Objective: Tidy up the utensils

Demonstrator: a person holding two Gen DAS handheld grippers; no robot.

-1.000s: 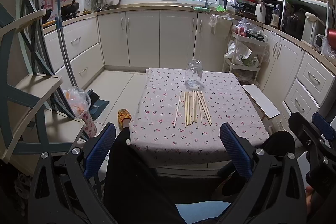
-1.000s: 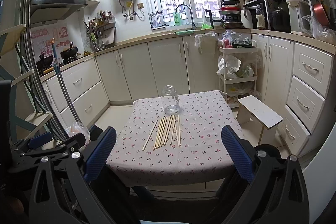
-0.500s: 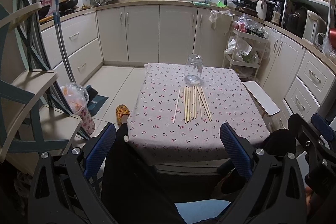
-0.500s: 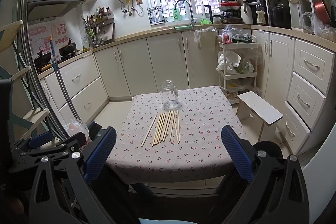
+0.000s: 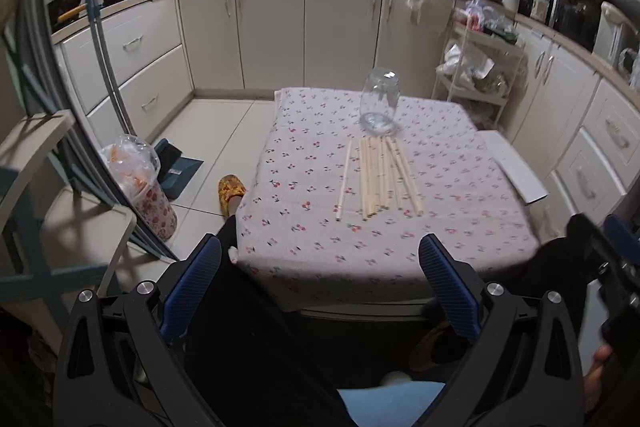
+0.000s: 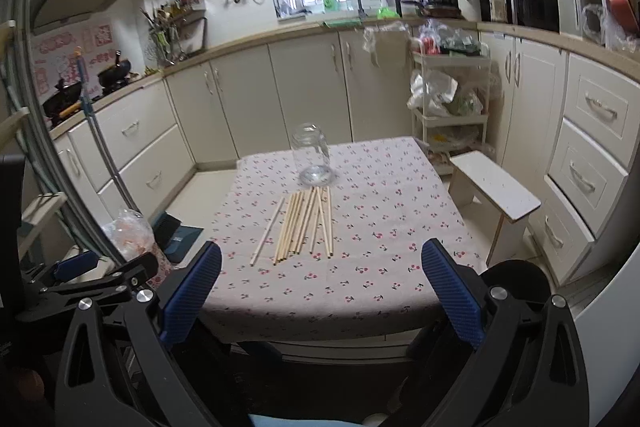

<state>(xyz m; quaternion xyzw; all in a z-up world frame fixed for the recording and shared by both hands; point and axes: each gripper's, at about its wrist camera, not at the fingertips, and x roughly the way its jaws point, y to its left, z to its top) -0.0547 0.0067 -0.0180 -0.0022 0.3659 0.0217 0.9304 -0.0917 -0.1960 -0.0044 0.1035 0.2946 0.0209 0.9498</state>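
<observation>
Several wooden chopsticks (image 5: 380, 177) lie side by side on a small table with a cherry-print cloth (image 5: 304, 227); they also show in the right wrist view (image 6: 306, 223). An empty clear glass jar (image 5: 379, 101) stands upright just beyond their far ends, also in the right wrist view (image 6: 311, 155). My left gripper (image 5: 320, 287) is open and empty, short of the table's near edge. My right gripper (image 6: 320, 291) is open and empty, also short of the near edge. The right gripper shows at the left view's right edge (image 5: 608, 263).
A white stool (image 6: 496, 191) stands right of the table, a wire cart (image 6: 448, 99) behind it. Kitchen cabinets (image 5: 340, 31) line the back and right. A floral bin (image 5: 148, 195), dustpan (image 5: 176, 171) and slipper (image 5: 230, 189) are on the floor at left. Shelving (image 5: 36, 155) stands far left.
Both grippers have moved forward and tilted down toward the table, so the table, chopsticks and jar look larger and nearer. Both stay open and empty.
</observation>
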